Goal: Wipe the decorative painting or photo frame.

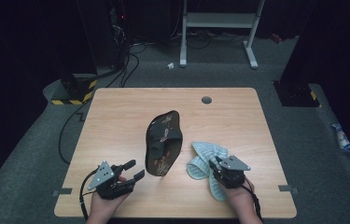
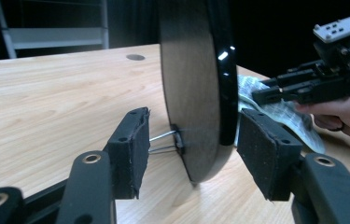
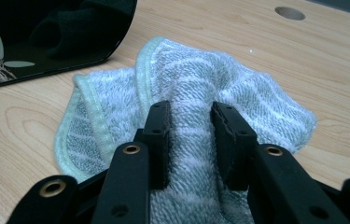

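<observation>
My right gripper [image 3: 189, 140] pinches a fold of the striped cloth [image 3: 196, 88], lower right of centre in the high view. My left gripper [image 1: 128, 171], at lower left there, stands wide with nothing gripped; in the left gripper view the black plate [image 2: 196, 84] stands on edge between its jaws, untouched. The wooden table [image 1: 116, 116] carries both items, side by side.

Wooden table [image 1: 116, 135] bears a black plaque [image 1: 163, 142] and cloth [image 1: 205, 156].
</observation>
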`<state>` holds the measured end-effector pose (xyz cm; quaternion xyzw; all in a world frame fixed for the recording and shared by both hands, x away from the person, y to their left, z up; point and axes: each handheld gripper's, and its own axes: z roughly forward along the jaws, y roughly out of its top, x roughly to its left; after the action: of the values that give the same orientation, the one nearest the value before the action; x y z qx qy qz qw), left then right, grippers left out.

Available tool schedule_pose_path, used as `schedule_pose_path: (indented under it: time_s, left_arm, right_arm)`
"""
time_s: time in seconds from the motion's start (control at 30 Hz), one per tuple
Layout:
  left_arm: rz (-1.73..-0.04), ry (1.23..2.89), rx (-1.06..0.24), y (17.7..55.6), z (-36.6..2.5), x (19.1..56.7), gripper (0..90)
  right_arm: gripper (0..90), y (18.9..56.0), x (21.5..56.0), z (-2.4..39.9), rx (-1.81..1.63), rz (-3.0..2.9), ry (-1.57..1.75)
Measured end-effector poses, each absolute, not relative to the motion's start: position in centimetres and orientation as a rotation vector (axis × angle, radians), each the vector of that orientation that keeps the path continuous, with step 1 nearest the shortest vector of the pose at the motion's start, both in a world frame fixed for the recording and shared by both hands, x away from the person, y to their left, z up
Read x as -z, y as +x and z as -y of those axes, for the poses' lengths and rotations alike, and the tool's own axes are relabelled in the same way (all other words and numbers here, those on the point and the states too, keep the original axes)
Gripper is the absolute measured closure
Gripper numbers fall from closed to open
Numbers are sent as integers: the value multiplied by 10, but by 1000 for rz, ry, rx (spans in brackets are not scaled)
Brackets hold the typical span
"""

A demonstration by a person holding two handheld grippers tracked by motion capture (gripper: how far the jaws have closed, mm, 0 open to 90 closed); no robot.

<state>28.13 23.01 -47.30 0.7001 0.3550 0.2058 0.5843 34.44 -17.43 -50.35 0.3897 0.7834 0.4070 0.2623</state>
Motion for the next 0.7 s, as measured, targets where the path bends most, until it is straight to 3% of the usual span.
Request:
schedule_pose_path:
  time_s: [0.27, 0.7]
  left_arm:
    - [-927, 1658, -528, 287, -233, 482, 574]
    - [-936, 1705, -504, 297, -218, 491, 676]
  right_arm:
    - [674, 343, 502, 177, -1109, -2115, 1046]
    - [675, 340, 502, 181, -1105, -2104, 1055]
